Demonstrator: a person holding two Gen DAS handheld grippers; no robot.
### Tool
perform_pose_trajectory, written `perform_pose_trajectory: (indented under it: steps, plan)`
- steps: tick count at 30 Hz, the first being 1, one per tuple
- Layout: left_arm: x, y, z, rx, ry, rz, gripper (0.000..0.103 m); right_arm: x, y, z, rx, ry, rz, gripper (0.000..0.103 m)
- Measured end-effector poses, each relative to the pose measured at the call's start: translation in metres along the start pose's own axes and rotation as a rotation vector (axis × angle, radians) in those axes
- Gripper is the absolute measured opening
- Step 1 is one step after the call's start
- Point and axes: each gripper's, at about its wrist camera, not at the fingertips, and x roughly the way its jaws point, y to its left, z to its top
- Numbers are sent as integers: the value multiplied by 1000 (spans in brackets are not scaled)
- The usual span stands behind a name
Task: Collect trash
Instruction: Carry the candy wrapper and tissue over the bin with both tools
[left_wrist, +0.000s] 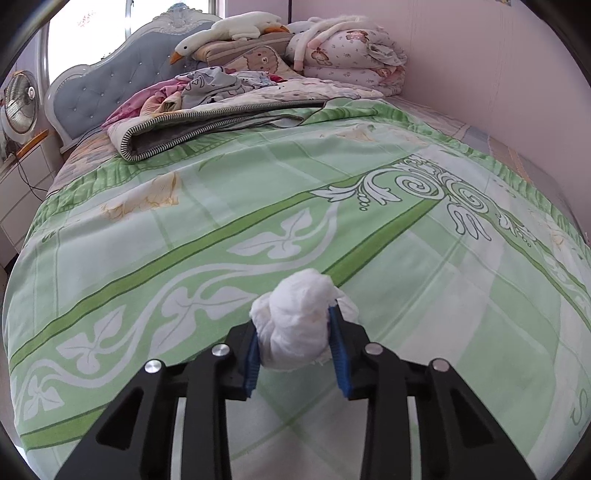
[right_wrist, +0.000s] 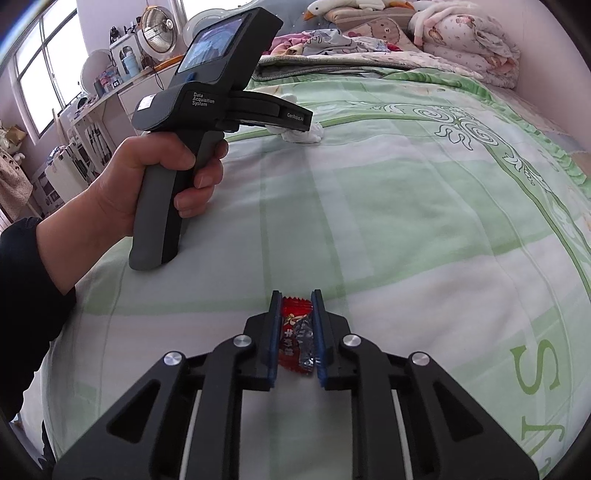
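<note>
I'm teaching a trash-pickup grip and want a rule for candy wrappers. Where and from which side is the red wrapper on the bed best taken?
Grip the red wrapper across its narrow width, coming down from above and behind, as the right gripper does now. It lies flat on the bedsheet, long axis along the fingers, so the pads meet its two long edges and pinch the crinkled film.

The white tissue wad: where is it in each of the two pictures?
Left wrist view: white tissue wad low centre, pinched in the left gripper.
Right wrist view: upper middle, peeking out under the handheld device.
Shared landmark: the toy goose at the headboard end.
</note>
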Motion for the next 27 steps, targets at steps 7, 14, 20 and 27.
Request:
perform_pose_trajectory:
  steps: [7, 14, 20, 27]
  plan:
    - [-38, 21, -4, -100, -38, -61, 29, -19, -2, 0, 23, -16, 47, 15]
    - [-107, 32, -35, -115, -72, -118, 29, -65, 12, -11, -10, -65, 99, 15]
    - [-166, 36, -71, -77, -87, -100, 29, -96, 28, -29, -26, -63, 146, 15]
    - [-218, 38, -127, -83, -87, -84, 29, -133, 42, -56, -48, -78, 160, 15]
